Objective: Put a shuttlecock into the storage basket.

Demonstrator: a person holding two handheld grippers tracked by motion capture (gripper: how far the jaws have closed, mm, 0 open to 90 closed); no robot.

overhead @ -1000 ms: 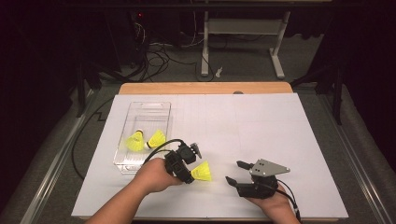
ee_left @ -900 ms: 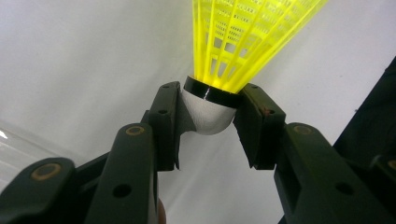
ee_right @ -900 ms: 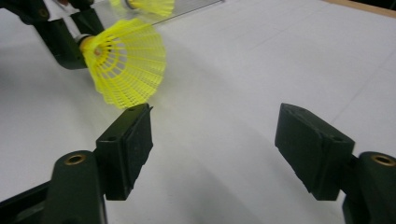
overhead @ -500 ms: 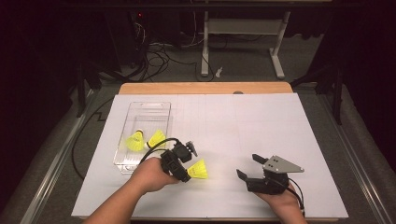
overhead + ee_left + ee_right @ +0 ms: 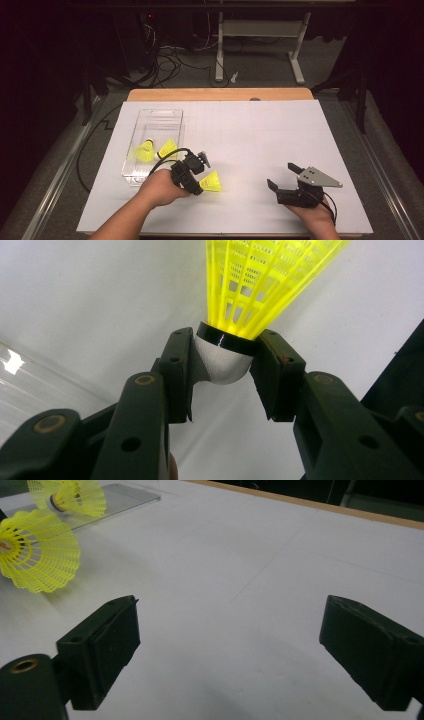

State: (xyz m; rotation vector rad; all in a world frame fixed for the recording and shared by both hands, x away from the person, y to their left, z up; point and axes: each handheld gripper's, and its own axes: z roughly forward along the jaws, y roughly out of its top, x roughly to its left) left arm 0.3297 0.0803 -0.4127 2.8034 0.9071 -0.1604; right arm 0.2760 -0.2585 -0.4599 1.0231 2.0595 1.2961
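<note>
The jaws of the left gripper (image 5: 222, 370) are partly closed and clamp the white rounded cork of a bright yellow plastic-mesh shuttlecock (image 5: 260, 285), one pad on each side just below its black band, with the skirt flaring away from the gripper. In the high view this shuttlecock (image 5: 210, 182) sits at the gripper's tip over the white sheet covering the table (image 5: 260, 135), near the front edge and just right of the person's left hand (image 5: 159, 186). Just behind and left of it lies a clear rectangular plastic tray (image 5: 155, 117), with two more yellow shuttlecocks (image 5: 145, 151) lying side by side in its nearer half. The right gripper (image 5: 281, 176) is well apart, toward the front right of the sheet; its jaws have just been opening and stand wide with nothing between them, only bare white surface showing between the pads (image 5: 112, 635) in the right gripper view.
</note>
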